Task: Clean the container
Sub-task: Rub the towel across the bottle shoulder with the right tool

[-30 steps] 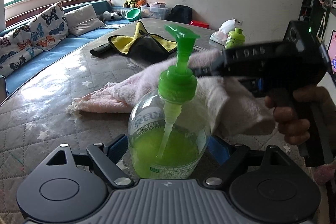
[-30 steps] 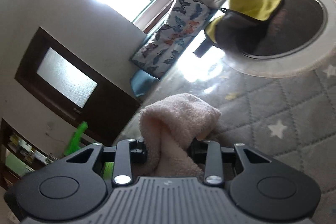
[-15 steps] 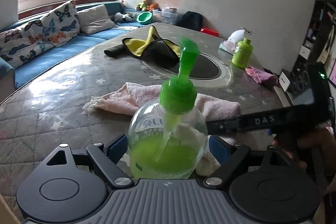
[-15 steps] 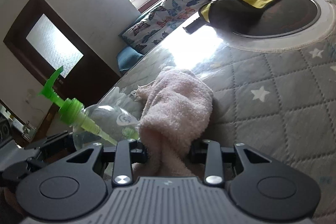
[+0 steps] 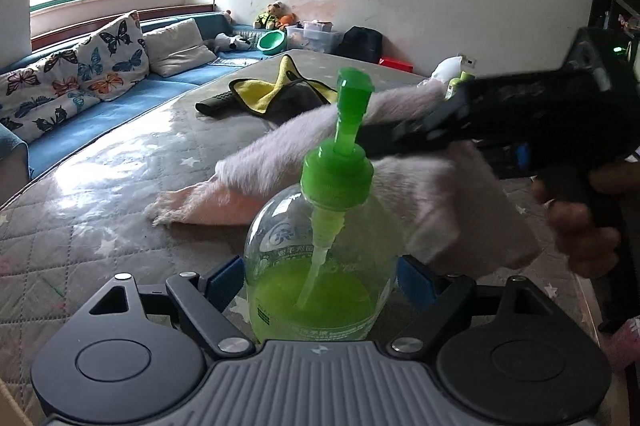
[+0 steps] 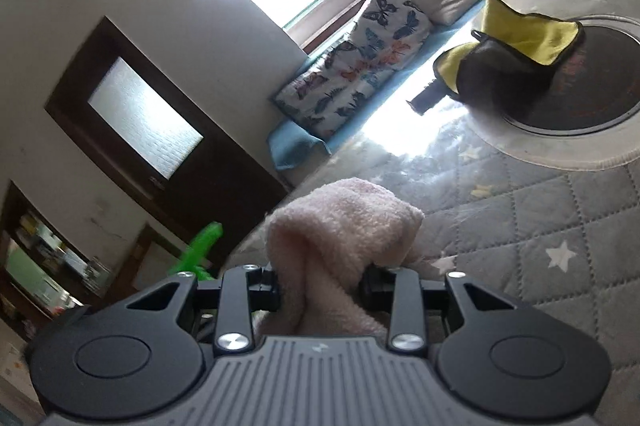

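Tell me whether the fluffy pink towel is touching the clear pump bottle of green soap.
Cannot tell. In the left wrist view the pink towel passes behind the clear pump bottle and its green pump, overlapping it without showing contact or a gap.

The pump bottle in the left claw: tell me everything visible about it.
The pump bottle is round and clear, likely plastic, about a third full of bright green liquid, with a green screw collar, a green pump head and a pale dip tube. It stands upright, clamped at its sides between the blue pads of the left claw. The pink towel, held by the right claw, hangs close behind its neck; contact is unclear.
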{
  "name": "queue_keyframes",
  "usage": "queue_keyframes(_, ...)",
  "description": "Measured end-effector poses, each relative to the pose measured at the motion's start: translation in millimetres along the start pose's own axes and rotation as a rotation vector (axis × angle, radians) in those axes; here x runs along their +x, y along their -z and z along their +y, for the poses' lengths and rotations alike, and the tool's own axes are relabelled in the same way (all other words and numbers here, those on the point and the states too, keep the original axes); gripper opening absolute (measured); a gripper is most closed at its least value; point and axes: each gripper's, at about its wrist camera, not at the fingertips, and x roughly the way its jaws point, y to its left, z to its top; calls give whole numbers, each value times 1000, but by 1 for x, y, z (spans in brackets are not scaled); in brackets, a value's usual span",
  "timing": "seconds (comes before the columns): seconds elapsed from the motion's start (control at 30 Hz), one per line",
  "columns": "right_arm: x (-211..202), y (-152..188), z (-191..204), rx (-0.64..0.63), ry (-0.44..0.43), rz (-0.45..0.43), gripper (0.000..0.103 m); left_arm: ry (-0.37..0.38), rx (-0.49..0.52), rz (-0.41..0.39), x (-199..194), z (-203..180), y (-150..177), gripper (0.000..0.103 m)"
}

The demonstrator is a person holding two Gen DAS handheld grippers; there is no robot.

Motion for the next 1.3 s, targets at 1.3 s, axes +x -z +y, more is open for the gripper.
queue_keyframes(1.3, -65, 20, -74, 128, 142, -77, 33, 248, 192, -15, 40, -55, -4, 87)
